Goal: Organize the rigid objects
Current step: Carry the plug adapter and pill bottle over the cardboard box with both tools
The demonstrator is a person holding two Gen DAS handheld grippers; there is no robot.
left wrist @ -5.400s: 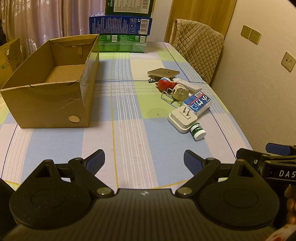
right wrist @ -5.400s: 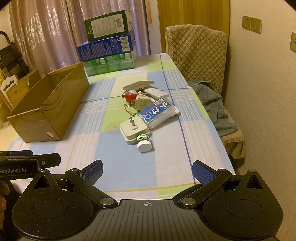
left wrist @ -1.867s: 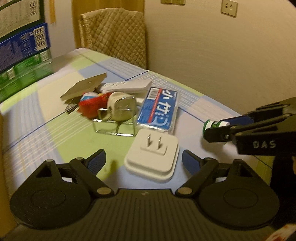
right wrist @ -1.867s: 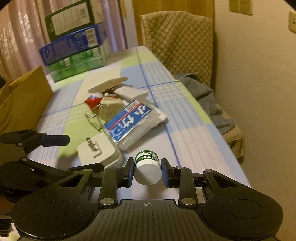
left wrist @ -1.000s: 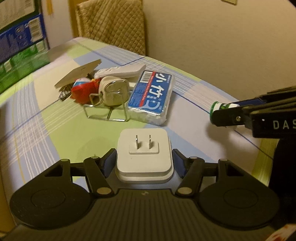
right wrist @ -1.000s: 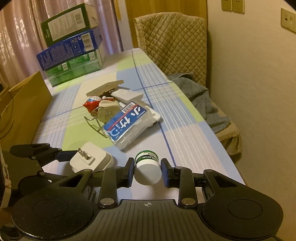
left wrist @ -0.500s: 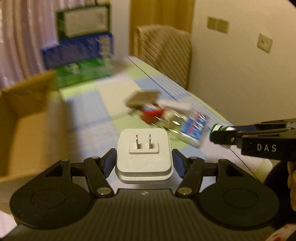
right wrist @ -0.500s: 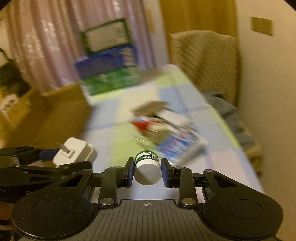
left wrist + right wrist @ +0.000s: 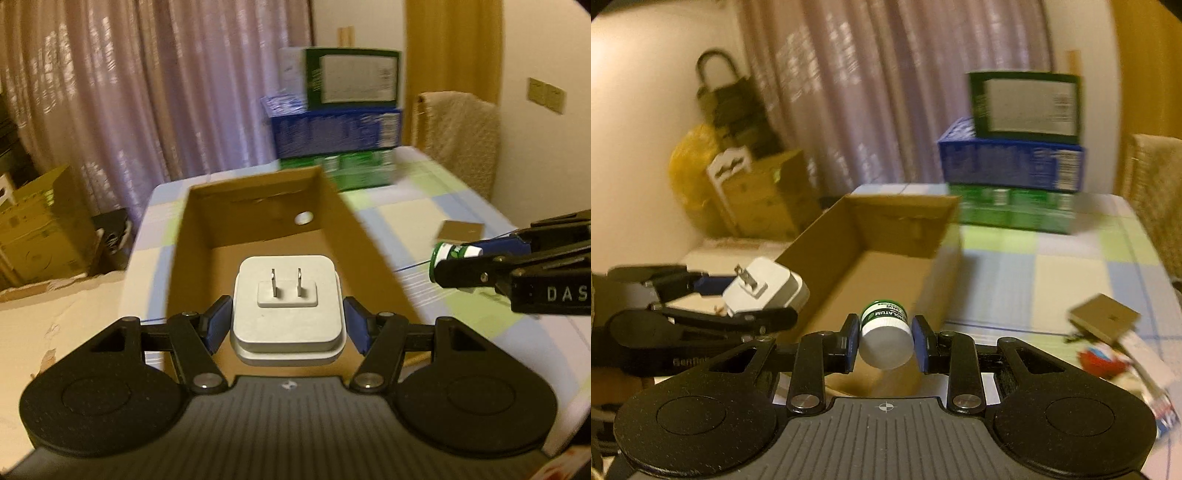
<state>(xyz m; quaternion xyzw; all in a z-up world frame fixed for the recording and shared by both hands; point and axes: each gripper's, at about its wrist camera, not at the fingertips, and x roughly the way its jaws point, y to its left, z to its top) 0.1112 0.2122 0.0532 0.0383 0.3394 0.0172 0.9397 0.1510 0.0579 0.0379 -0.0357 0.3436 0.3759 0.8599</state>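
The white plug adapter (image 9: 287, 308) sits clamped between the blue pads of the left gripper (image 9: 287, 325), prongs facing up and forward, held over the near end of the open cardboard box (image 9: 255, 218), whose floor shows bare beneath it. The right gripper (image 9: 885, 341) is closed on a small white jar with a green label (image 9: 885, 334), held off the table at the box's near right corner, so that whether it is over the opening or just outside the wall is hard to tell. The main risk, as I judge it, is the jar: it is round and pinched across its curved side, so it could roll or twist out if the grip eases early, and a release at the wall's edge would send it onto the checked tablecloth (image 9: 1071, 266) instead of into the box. The two grippers also hang close together, so lowering both at once could knock one against the other or against the box wall. The adapter is gripped only on its lower step and could tip on release. Legible writing is scarce: the jar's label ends in "OLATUM", the right gripper's body reads "DAS" from the left view, and the left one reads "GenRo". Print on the stacked green and blue cartons (image 9: 1015, 155) behind the box is blurred.
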